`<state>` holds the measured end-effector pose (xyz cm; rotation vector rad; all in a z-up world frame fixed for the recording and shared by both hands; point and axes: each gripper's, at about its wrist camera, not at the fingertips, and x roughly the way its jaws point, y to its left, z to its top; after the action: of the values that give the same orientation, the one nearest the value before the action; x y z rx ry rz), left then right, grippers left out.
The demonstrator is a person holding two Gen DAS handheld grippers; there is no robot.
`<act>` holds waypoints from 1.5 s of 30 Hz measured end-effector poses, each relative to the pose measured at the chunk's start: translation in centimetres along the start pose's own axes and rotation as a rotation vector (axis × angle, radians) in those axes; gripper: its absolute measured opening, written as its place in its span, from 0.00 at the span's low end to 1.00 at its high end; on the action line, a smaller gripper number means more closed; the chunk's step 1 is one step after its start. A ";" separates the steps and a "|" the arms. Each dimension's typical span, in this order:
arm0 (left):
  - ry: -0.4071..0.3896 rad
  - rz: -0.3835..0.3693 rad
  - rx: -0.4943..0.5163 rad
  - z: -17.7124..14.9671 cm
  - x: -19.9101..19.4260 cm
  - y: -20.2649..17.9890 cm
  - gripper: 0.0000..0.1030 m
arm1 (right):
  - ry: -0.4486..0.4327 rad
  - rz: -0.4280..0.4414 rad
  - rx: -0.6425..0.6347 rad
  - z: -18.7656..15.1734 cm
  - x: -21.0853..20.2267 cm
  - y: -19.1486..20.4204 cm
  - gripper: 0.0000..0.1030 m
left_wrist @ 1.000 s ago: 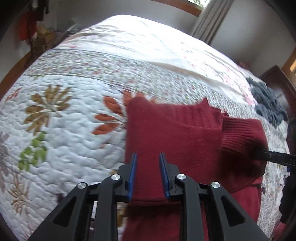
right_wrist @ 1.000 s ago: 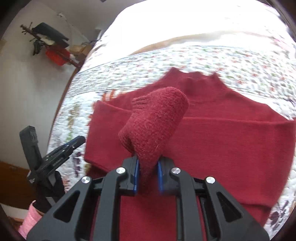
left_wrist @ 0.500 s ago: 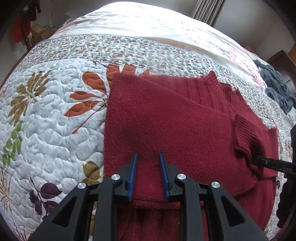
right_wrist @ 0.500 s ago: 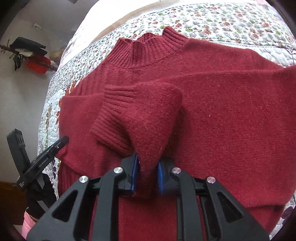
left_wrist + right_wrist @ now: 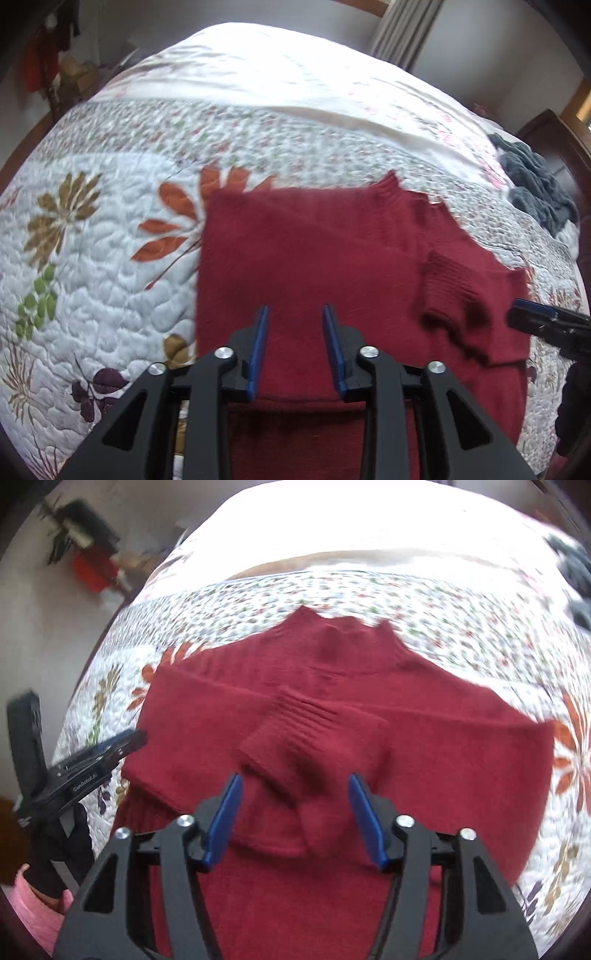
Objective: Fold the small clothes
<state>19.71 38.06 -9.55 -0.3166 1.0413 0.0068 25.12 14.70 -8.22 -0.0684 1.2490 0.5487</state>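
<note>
A dark red sweater (image 5: 314, 258) lies flat on the quilted bed, neck toward the far side, both sleeves folded across its body. Its ribbed cuff (image 5: 303, 731) rests on the chest; in the left wrist view the cuff (image 5: 450, 291) sits at the right. My right gripper (image 5: 295, 779) hovers open just behind that cuff, nothing pinched; its tip (image 5: 532, 317) shows at the right edge. My left gripper (image 5: 295, 312) is open over the sweater's left part, holding nothing, and it also appears at the left of the right wrist view (image 5: 110, 746).
The floral quilt (image 5: 92, 258) spreads around the sweater. A grey crumpled garment (image 5: 535, 188) lies at the bed's far right. Dark wooden furniture (image 5: 554, 136) stands beyond it. A coat rack with a red bag (image 5: 92, 568) stands left of the bed. A pink sleeve (image 5: 33, 904) shows bottom left.
My right gripper opened and let go of the sleeve cuff, which now lies on the sweater's chest. Both grippers pulled back a little. The left stayed open.
</note>
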 end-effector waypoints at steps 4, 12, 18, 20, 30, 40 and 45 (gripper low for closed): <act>0.045 -0.024 0.004 0.1 1.6 -1.1 0.31 | 0.059 -0.008 -0.047 0.8 2.9 2.2 0.59; 0.102 -0.006 -0.041 -1.2 5.1 0.0 0.30 | 0.126 -0.108 -0.063 1.3 7.4 2.7 0.48; 0.102 0.008 -0.022 -1.1 5.3 -0.3 0.30 | 0.110 -0.083 0.004 1.3 6.1 0.5 0.07; 0.100 0.006 -0.023 -1.1 5.3 -0.2 0.30 | 0.069 -0.030 0.075 1.0 4.2 -1.4 0.07; 0.095 0.027 -0.005 -1.1 5.4 -0.5 0.30 | -0.014 0.032 0.281 -3.2 -2.5 -10.7 0.09; 0.101 0.028 0.004 -1.0 5.2 -0.5 0.30 | -0.001 0.063 0.430 -7.8 -2.7 -17.1 0.41; 0.051 -0.008 0.002 -0.3 2.5 -1.1 0.35 | -0.031 0.147 0.504 -7.6 -2.8 -19.3 0.46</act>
<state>20.89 36.62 -11.51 -0.3200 1.0902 -0.0093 26.17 -5.64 -12.86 0.4565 1.3364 0.3451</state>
